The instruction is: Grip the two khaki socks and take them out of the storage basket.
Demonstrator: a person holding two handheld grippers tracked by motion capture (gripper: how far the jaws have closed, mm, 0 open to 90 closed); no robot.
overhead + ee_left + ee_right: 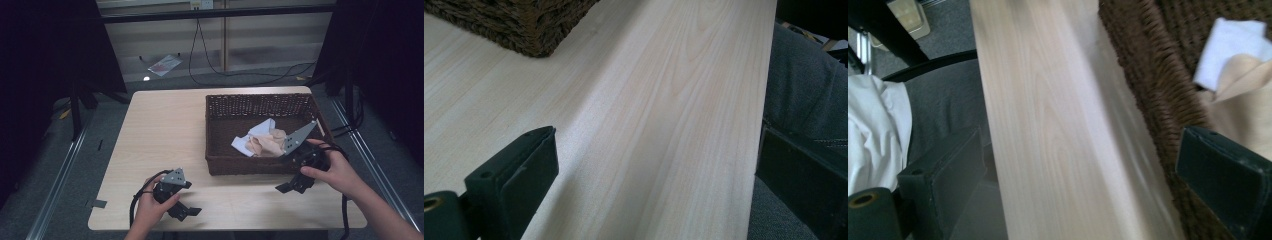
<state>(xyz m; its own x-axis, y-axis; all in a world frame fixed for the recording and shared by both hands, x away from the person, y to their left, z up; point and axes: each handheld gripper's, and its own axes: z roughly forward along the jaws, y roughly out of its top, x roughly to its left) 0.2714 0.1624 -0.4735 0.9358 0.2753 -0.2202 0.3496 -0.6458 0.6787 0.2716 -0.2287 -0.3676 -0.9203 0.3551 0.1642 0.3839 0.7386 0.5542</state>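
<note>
While both hands rest near the table's front edge in the high view, the left gripper (185, 209) sits low on the table (160, 135), well apart from the basket (260, 105). The right gripper (292, 186) hovers at the basket's front right corner, beside the cloths (265, 140) piled inside the basket, white under beige.

Left gripper view: jaws spread wide, nothing between them, bare table (649, 100) below, basket corner (524, 25) at top left, well apart.

Right gripper view: jaws wide apart, holding nothing, straddling the table strip (1048, 125) and basket wall (1143, 75). Cloths (1243, 80) lie inside the basket, just above the right jaw, white one (1228, 45) behind the beige.
</note>
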